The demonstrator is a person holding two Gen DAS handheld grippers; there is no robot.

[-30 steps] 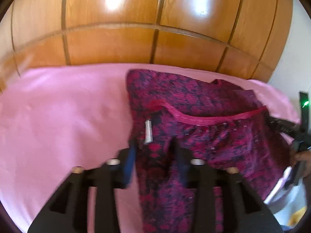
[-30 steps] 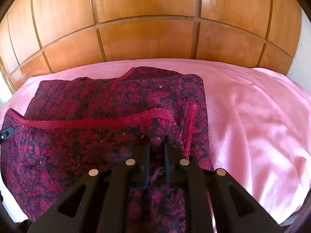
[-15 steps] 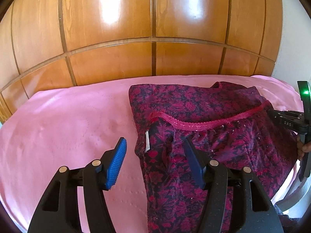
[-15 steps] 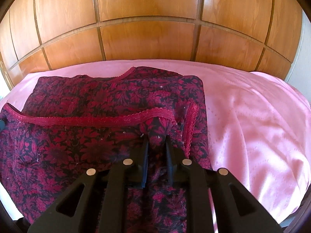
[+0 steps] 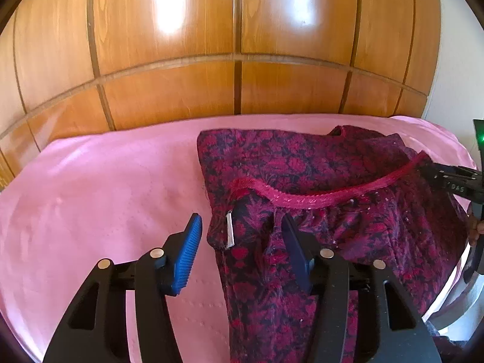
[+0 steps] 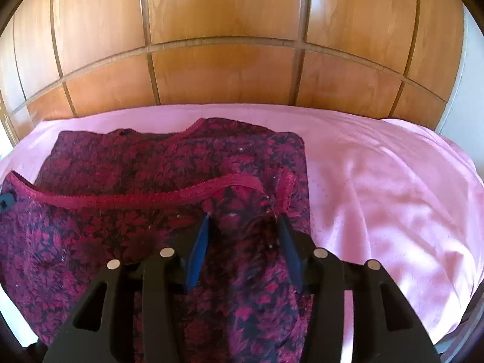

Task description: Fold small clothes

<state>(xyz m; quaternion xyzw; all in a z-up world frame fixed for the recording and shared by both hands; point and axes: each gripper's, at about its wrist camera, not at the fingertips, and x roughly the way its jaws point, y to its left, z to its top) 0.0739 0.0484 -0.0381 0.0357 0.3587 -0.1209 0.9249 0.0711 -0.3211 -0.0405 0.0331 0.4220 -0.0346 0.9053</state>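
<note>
Now right gripper (image 6: 245, 220) jaws just released garment (image 6: 136, 163).

Pink sheet (image 5: 99, 181); wooden panelling (image 6: 230, 45).

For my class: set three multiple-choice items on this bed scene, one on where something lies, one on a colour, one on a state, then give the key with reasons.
1. Where does the garment lie?
A. on the pink sheet
B. on a wooden floor
C. in a basket

2. What colour is the garment's lace trim?
A. white
B. red
C. yellow

3. How does the right gripper stand?
A. clamped on the trim
B. jaws apart over the cloth
C. lifting the sheet

Key: 1 A, sheet shows around the garment; 2 B, a red band crosses it; 3 B, its jaws have just been opening, cloth loose between them.
</note>
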